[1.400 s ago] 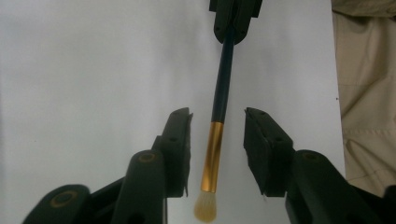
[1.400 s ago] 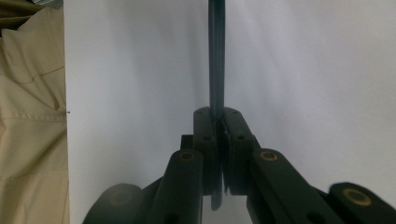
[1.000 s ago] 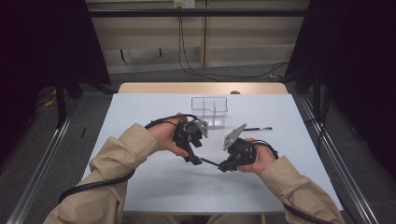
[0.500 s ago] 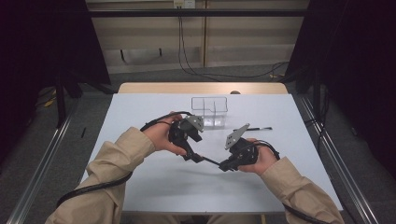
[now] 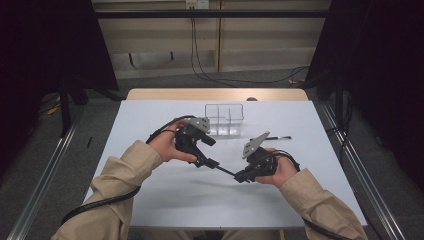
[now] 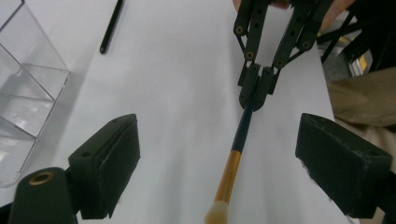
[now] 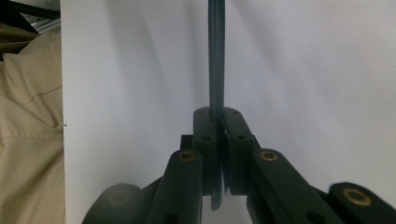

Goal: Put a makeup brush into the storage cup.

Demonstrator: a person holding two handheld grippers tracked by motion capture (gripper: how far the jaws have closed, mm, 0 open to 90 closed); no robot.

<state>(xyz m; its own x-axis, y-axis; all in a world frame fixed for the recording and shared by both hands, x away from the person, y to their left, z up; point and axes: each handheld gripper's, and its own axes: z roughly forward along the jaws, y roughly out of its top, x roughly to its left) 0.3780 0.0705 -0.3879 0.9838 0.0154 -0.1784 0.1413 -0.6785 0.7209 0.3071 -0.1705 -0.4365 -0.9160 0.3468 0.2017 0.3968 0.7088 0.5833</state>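
A thin brush (image 6: 240, 135) with a dark blue handle, gold ferrule and pale tip hangs level above the white table (image 5: 150, 120). My right gripper (image 7: 218, 121) is shut on its handle (image 7: 216, 56); it shows again as the right gripper (image 6: 258, 91) in the left gripper view. My left gripper (image 6: 224, 154) is open and its jaws have just been opening. The brush's tip end lies between the pads (image 6: 116, 154) and touches neither. In the high view, the left gripper (image 5: 207, 161) faces the right gripper (image 5: 241, 177) with the brush (image 5: 225, 170) spanning the gap.
A clear plastic compartment box (image 5: 224, 112) stands at the far middle of the table, close behind the left hand, and appears as the box (image 6: 23, 93) in the left gripper view. A black pen (image 5: 277, 137) lies to its right. A beige sleeve (image 7: 28, 116) lies beside the right gripper.
The left hand has drawn back slightly toward the upper left, away from the brush. The right hand and the brush have stayed where they were.
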